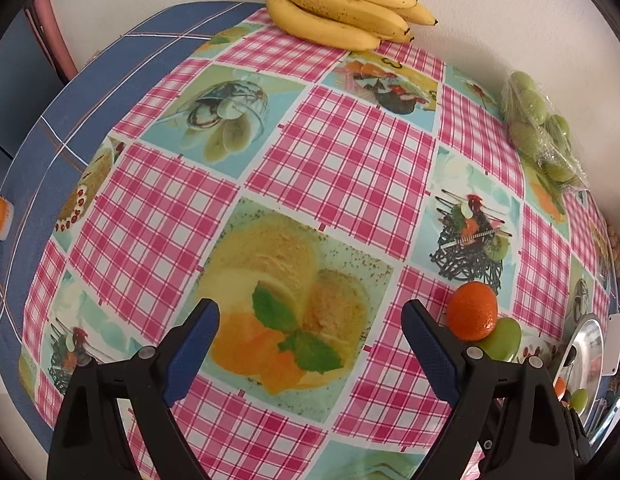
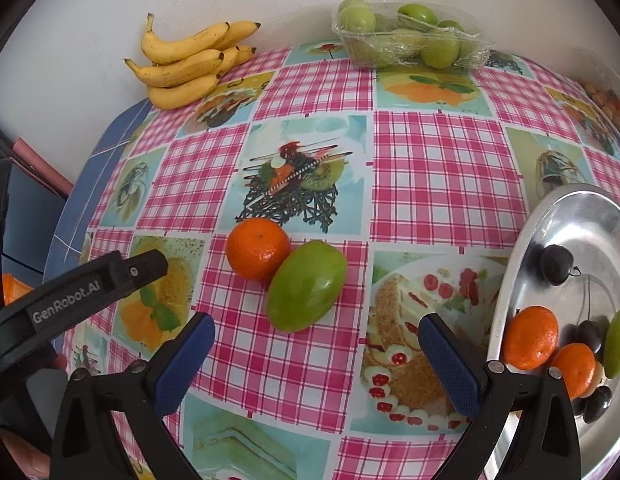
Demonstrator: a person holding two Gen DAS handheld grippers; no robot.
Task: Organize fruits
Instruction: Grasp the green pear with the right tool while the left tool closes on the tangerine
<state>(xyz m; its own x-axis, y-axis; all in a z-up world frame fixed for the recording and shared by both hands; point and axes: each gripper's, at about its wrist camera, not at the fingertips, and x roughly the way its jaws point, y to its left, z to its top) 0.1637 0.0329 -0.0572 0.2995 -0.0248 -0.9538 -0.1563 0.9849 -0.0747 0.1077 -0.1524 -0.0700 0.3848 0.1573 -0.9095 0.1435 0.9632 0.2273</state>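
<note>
A mandarin and a green oval fruit lie touching on the checked tablecloth, just ahead of my right gripper, which is open and empty. My left gripper is open and empty; the same mandarin and green fruit sit just right of its right finger. A steel plate at the right holds two mandarins, dark cherries and a green fruit. The left gripper's arm shows at the left in the right wrist view.
A bunch of bananas lies at the back by the wall, also in the left wrist view. A wrapped tray of green fruits stands at the back right. A container of nuts sits at the far right. The table edge falls off left.
</note>
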